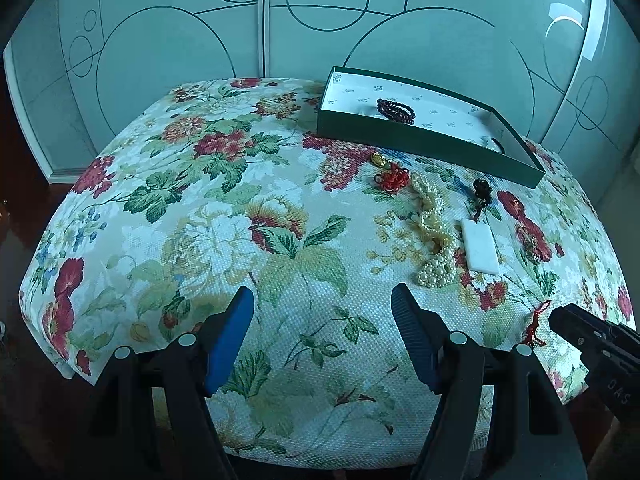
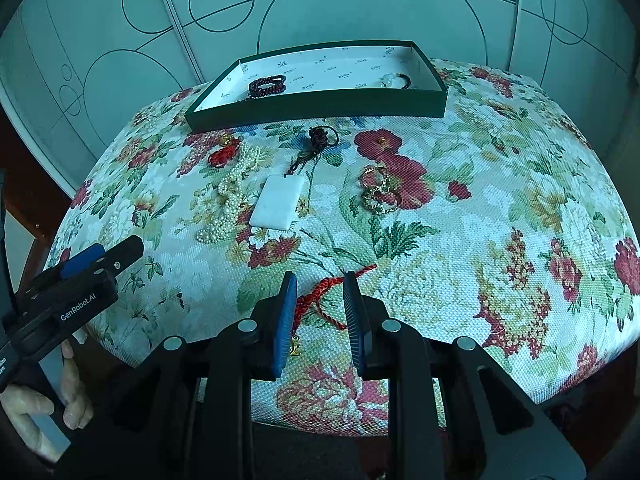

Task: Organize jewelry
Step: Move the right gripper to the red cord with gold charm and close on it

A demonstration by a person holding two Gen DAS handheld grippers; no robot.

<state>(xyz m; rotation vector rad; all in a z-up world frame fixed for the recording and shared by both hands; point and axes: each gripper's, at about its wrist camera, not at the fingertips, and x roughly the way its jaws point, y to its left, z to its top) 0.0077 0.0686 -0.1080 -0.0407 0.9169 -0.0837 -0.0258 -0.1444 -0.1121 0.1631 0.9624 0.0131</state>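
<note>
Left view: my left gripper point(image 1: 322, 312) is spread wide over bare cushion point(image 1: 200, 200), so it can't steady the box point(image 1: 420, 136). Right view: my right gripper point(image 2: 320, 292), jaws narrowly apart, straddles the red cord point(image 2: 320, 304) without pinching; closing carelessly could snag the fabric or miss the thin cord.

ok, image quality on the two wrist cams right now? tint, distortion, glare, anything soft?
Left wrist view: teal cast, strong barrel distortion bowing the floral cushion, dark vignette corners, glare arcs on the wardrobe doors; pearl necklace sharp. Right wrist view: same tint and bowing, green tray crisp, close right gripper slightly soft.
</note>
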